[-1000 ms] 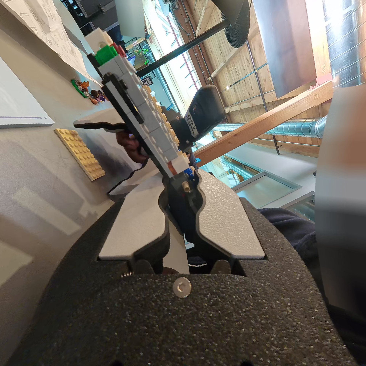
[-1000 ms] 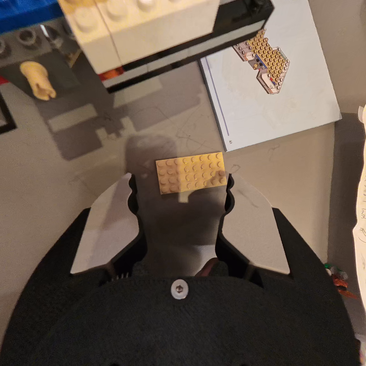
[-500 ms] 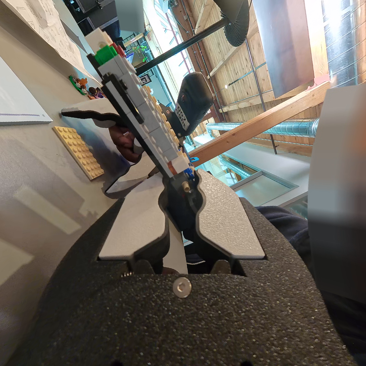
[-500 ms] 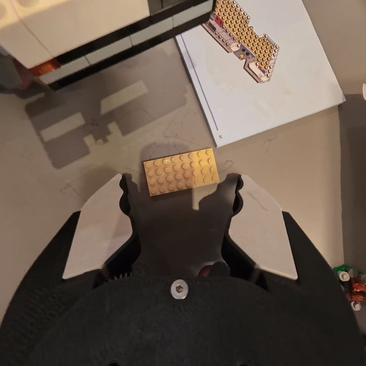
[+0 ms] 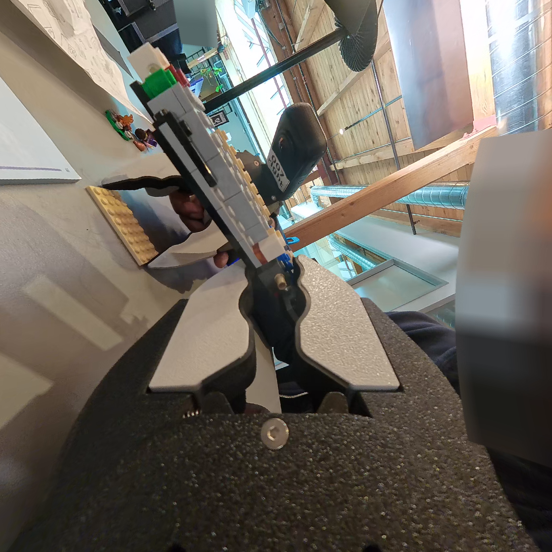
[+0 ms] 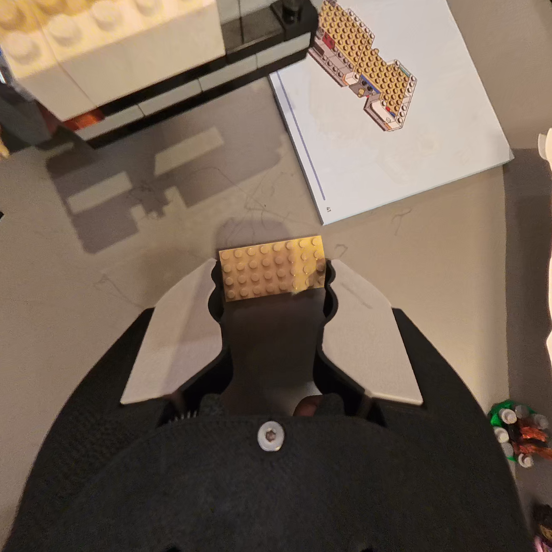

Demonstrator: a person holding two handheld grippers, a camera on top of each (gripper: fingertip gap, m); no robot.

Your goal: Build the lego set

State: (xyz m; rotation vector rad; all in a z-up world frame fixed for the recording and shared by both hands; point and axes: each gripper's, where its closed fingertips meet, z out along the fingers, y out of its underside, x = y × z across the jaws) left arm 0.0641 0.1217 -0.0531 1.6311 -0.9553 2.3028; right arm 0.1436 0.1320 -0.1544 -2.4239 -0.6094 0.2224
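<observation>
Tabletop (image 6: 89, 298), grey and scuffed; timber ceiling (image 5: 358, 74) overhead.

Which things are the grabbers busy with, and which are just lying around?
Busy with: grey and black brick model, clamped in the left gripper's jaws; tan studded plate, lying flat between the right gripper's jaws.

Lying about: instruction booklet; pile of small colourful pieces; printed paper sheet.

The left gripper (image 5: 270, 279), at the centre of its view, is clamped on a held assembly. The right gripper (image 6: 271, 276) is pointed downward, its grey fingers (image 6: 191, 301) set against something between them.
</observation>
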